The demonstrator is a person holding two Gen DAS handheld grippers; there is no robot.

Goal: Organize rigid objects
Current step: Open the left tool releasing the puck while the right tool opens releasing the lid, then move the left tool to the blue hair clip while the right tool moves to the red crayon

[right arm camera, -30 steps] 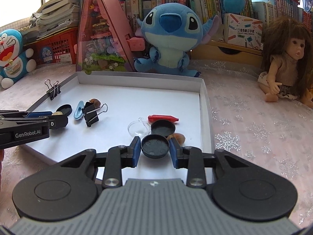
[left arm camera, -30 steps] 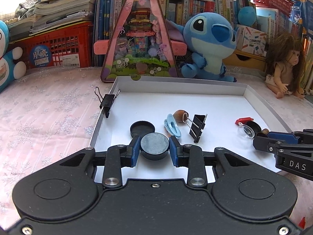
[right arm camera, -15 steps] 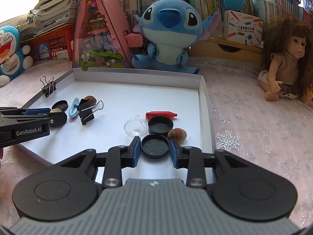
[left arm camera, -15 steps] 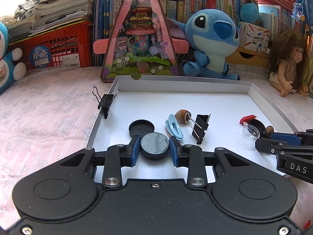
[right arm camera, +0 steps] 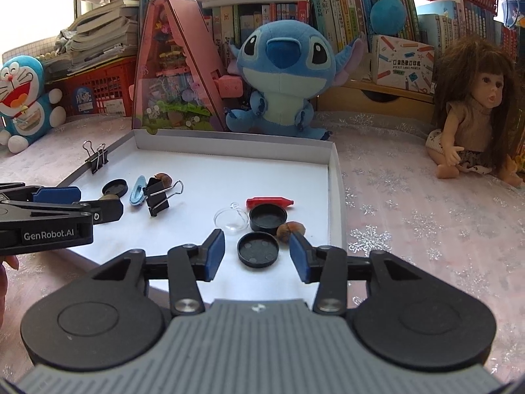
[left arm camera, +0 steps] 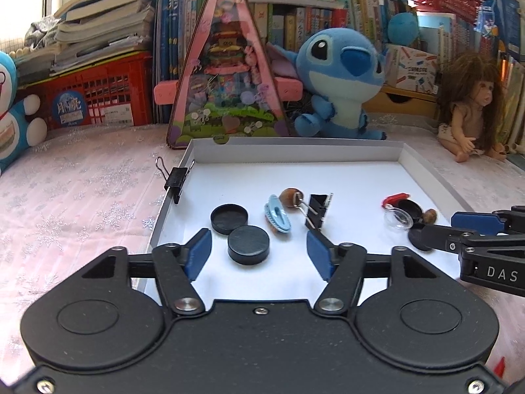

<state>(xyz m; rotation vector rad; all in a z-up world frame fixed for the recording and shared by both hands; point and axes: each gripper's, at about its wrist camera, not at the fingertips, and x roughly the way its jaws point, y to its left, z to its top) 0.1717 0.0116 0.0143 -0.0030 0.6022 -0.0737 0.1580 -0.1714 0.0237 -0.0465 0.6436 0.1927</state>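
Note:
A white tray (left arm camera: pixel 295 154) holds small objects. My left gripper (left arm camera: pixel 258 254) is open, with a black round disc (left arm camera: pixel 248 244) lying free on the tray between its fingers, next to a black cap (left arm camera: pixel 229 218). My right gripper (right arm camera: pixel 257 256) is open, with a black cap (right arm camera: pixel 258 249) lying hollow side up between its fingers, beside another black cap (right arm camera: pixel 267 218), a clear dome (right arm camera: pixel 230 220), a nut (right arm camera: pixel 290 230) and a red crayon (right arm camera: pixel 269 202). A blue clip (left arm camera: pixel 277 217), a nut (left arm camera: pixel 290 196) and a black binder clip (left arm camera: pixel 316 210) lie mid-tray.
A second binder clip (left arm camera: pixel 175 179) is clamped on the tray's left rim. Behind the tray stand a pink triangular toy house (left arm camera: pixel 226 78), a Stitch plush (left arm camera: pixel 338 82), a doll (left arm camera: pixel 469 111), a red crate (left arm camera: pixel 98 98) and bookshelves. A pink snowflake cloth (left arm camera: pixel 82 190) covers the table.
Both grippers opened. The left let go of the black disc and the right let go of the black cap; both pieces now rest on the tray.

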